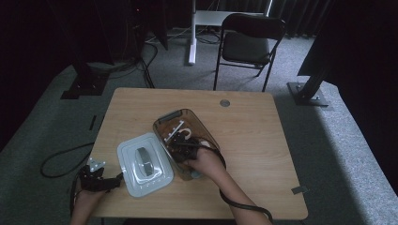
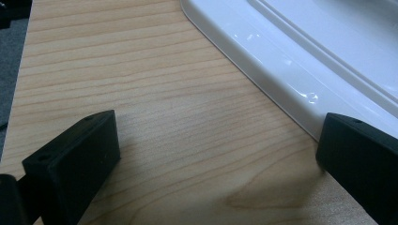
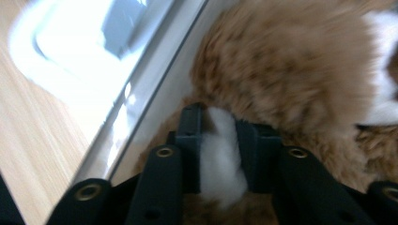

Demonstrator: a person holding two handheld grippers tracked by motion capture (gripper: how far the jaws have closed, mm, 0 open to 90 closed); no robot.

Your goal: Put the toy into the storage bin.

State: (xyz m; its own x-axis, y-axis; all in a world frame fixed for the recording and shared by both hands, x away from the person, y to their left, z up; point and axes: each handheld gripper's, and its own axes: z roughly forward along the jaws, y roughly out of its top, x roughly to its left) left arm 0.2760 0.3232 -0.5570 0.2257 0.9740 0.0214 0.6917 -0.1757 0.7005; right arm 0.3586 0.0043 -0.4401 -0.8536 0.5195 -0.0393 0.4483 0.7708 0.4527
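Grey carpet floor (image 1: 347,140); dark curtains behind. Black folding chair (image 1: 248,44) beyond wooden counter (image 1: 263,140). Tinted clear bin (image 1: 185,136) at counter centre. White lid (image 1: 143,164) just left of bin. Orange-and-white plush toy (image 3: 291,70) inside bin, blurred, shape unclear. Right gripper (image 3: 219,136) inside bin, jaws pinching white plush part. Left gripper (image 2: 216,154) at lid edge, jaws spread, nothing between.

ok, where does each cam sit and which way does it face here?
High view: above the person's side, facing forward and down on the table; both forearms enter from the bottom, right gripper in the clear bin.
Left gripper view: low along its open jaws, over bare wood at the white lid.
Right gripper view: along its jaws, closed on a white part of a furry orange toy.
Shared: the white lid shows in all three.
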